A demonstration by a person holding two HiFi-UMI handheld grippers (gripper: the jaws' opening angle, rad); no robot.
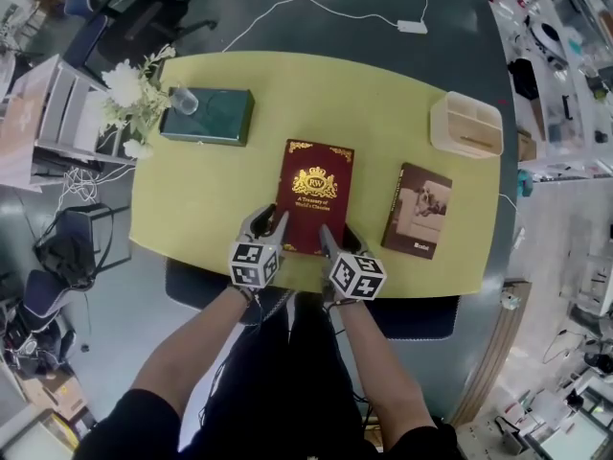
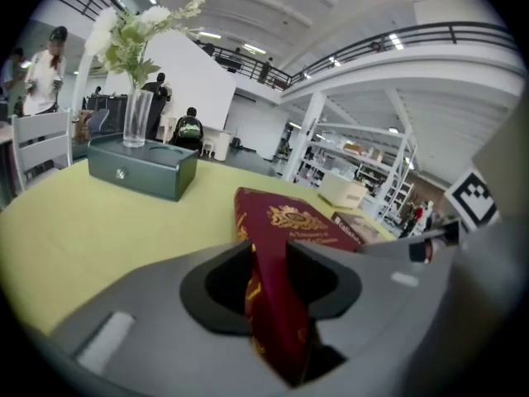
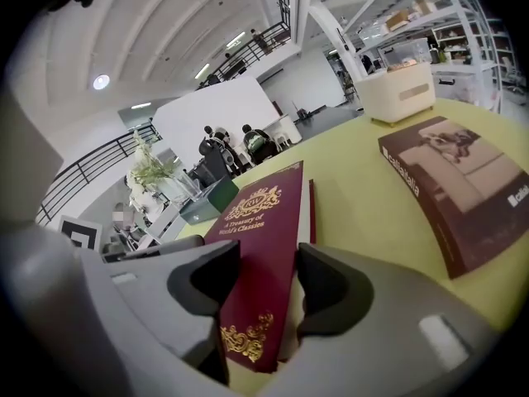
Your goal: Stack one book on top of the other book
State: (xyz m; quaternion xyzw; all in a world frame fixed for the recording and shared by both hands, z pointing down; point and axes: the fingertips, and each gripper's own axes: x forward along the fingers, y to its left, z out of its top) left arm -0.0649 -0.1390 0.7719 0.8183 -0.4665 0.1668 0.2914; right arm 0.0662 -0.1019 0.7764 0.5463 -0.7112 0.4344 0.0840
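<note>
- At the middle of the oval yellow surface [image 1: 211,199], toward its 6 o'clock edge, sits the red book [image 1: 316,195]. It is a thick hardcover in deep crimson with a gold crest, gold corner scrolls and gold lettering.
- The left tongs [image 1: 270,226] pinch the book's near left corner, smooth grey pads pressed on either face of its thickness.
- The right tongs [image 1: 335,241] pinch the near right corner the same way, one pad on the cover and one beneath.
- Each pair of tongs carries a cube with black-and-white square markers.
- I cannot tell whether the book's far edge rests on the surface.
- At 3 o'clock from the red book lies the brown book [image 1: 419,209]. It is flat, thinner and glossy, with a pale picture on dark brown, and turned slightly askew.
- A strip of bare yellow surface separates the two books.
- At 10 o'clock, well apart, stands a dark green box [image 1: 208,116], rectangular and hard-edged, with a small round metal catch on its front.
- A clear glass vase [image 1: 185,101] of white flowers stands on the box's left end.
- At 1 o'clock, near the surface's far right edge, sits a cream tray [image 1: 466,123], matte, with rounded corners and inner dividers.
- Beyond the 12 o'clock edge, a white cable [image 1: 287,6] snakes over the dark floor [image 1: 316,22] to a small white block.
</note>
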